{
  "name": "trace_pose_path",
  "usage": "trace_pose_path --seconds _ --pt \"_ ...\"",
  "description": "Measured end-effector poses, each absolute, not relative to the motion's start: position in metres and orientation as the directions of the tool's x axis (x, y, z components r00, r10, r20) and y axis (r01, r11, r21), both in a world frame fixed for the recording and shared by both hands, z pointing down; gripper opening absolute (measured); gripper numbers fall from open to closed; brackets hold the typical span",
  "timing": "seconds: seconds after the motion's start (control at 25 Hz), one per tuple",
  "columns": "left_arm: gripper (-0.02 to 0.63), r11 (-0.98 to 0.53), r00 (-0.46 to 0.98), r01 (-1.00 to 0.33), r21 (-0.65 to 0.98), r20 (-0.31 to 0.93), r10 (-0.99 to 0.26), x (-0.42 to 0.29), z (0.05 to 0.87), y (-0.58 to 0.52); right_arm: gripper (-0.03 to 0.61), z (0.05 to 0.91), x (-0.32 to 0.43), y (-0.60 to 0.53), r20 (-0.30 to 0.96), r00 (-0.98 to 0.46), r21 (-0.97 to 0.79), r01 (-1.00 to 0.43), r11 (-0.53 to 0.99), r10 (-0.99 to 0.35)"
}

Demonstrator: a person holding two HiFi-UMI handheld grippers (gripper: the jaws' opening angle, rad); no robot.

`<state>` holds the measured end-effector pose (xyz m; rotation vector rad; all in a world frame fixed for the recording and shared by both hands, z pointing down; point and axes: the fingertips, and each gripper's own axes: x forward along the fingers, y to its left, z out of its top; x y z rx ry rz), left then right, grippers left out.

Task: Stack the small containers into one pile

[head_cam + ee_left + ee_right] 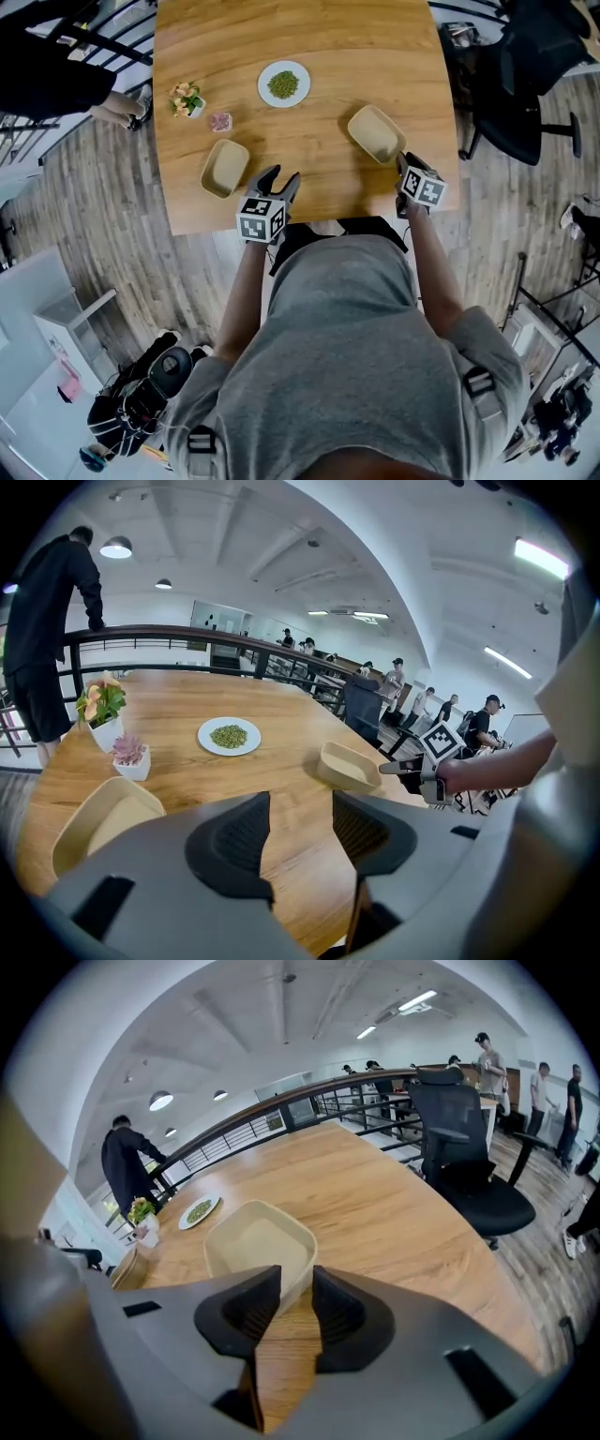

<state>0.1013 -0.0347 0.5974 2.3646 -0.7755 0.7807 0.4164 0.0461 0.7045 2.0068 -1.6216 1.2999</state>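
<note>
Left gripper (pixel 300 803): jaws held wide apart, empty. Right gripper (pixel 292 1277): jaws slightly parted, beige container (pixel 259 1239) corner found at their tips.

Seen from above, the person extends both forearms (pixel 246 272) forward and angled down, the left gripper (pixel 278 177) at near left with jaws spread wide and nothing between them, the right gripper (pixel 403 163) farther right, jaws only narrowly parted.
</note>
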Motion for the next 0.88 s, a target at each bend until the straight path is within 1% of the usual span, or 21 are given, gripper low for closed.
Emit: trace_pose_path --seconds 0.04,0.12,0.16,0.2,0.28,0.4,0.56,0.76,0.88 --pt "0.224 -0.694 0.666 -0.656 0.296 0.659 -0.349 0.103 0.599 -0.034 0.119 0.706 0.413 0.044 0.754 -0.049 -0.357 -0.868 -0.346 -0.655" --pt "0.223 -0.686 0.660 -0.663 0.299 0.666 -0.348 0.107 0.601 -0.034 0.164 0.710 0.405 0.040 0.741 -0.115 -0.424 -0.844 -0.327 -0.661" --pt "0.224 -0.682 0.657 -0.667 0.301 0.669 -0.348 0.108 0.601 -0.033 0.166 0.712 0.402 0.038 0.738 -0.134 -0.441 -0.838 -0.322 -0.662" --pt "0.224 -0.679 0.655 -0.670 0.301 0.671 -0.348 0.110 0.602 -0.033 0.159 0.714 0.402 0.037 0.739 -0.142 -0.447 -0.835 -0.321 -0.659" --pt "0.224 -0.674 0.651 -0.674 0.301 0.674 -0.350 0.112 0.602 -0.034 0.106 0.717 0.404 0.035 0.745 -0.138 -0.440 -0.838 -0.324 -0.653" --pt "0.224 -0.667 0.643 -0.684 0.295 0.676 -0.359 0.114 0.602 -0.037 0.084 0.717 0.411 0.026 0.751 -0.135 -0.417 -0.856 -0.306 -0.646" --pt "0.222 -0.648 0.628 -0.704 0.290 0.681 -0.376 0.114 0.600 -0.042 0.030 0.713 0.427 0.012 0.758 -0.126 -0.380 -0.883 -0.276 -0.640" --pt "0.222 -0.632 0.615 -0.720 0.286 0.685 -0.391 0.117 0.601 -0.047 0.023 0.712 0.433 -0.005 0.767 -0.146 -0.331 -0.924 -0.191 -0.625" --pt "0.222 -0.625 0.607 -0.728 0.284 0.690 -0.394 0.119 0.603 -0.048 0.023 0.709 0.429 -0.016 0.757 -0.181 -0.347 -0.925 -0.152 -0.627"
